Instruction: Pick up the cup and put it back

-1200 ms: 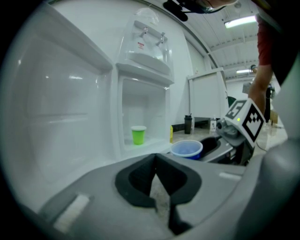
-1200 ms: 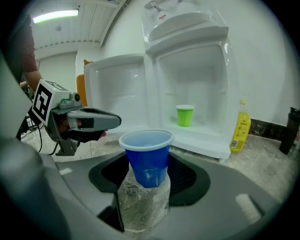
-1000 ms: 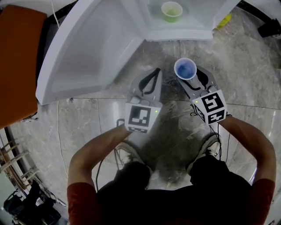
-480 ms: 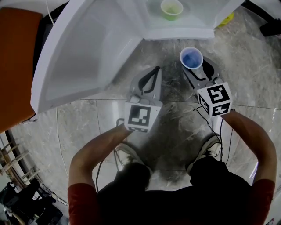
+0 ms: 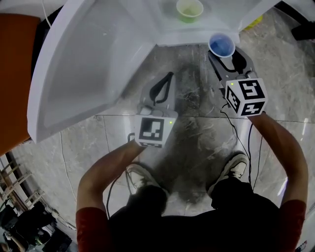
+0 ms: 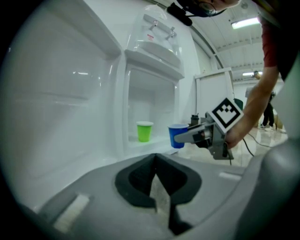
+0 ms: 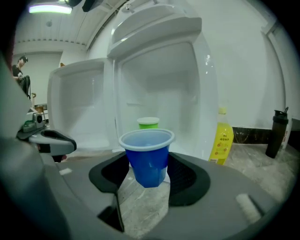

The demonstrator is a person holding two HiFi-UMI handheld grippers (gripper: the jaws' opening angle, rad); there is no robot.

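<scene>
A blue plastic cup [image 5: 221,45] hangs upright just above the floor, at the front edge of the open white fridge [image 5: 197,34]. My right gripper [image 5: 223,53] is shut on the cup's body [image 7: 149,157]. Further in, a green cup [image 5: 189,10] stands on the fridge's bottom shelf, directly behind the blue one in the right gripper view [image 7: 148,123]. My left gripper [image 5: 168,78] is shut with nothing in it, low and left of the right one. The left gripper view shows both cups, green [image 6: 145,131] and blue [image 6: 177,136].
The fridge door [image 5: 88,64] stands swung open at the left. A yellow bottle [image 7: 221,140] and a dark bottle [image 7: 275,133] stand on the marble floor right of the fridge. An orange surface [image 5: 15,74] is far left. The person's shoes [image 5: 236,167] are below.
My right gripper has carried the blue cup forward to the fridge's front edge, closer to the green cup. The left gripper has shifted only slightly.
</scene>
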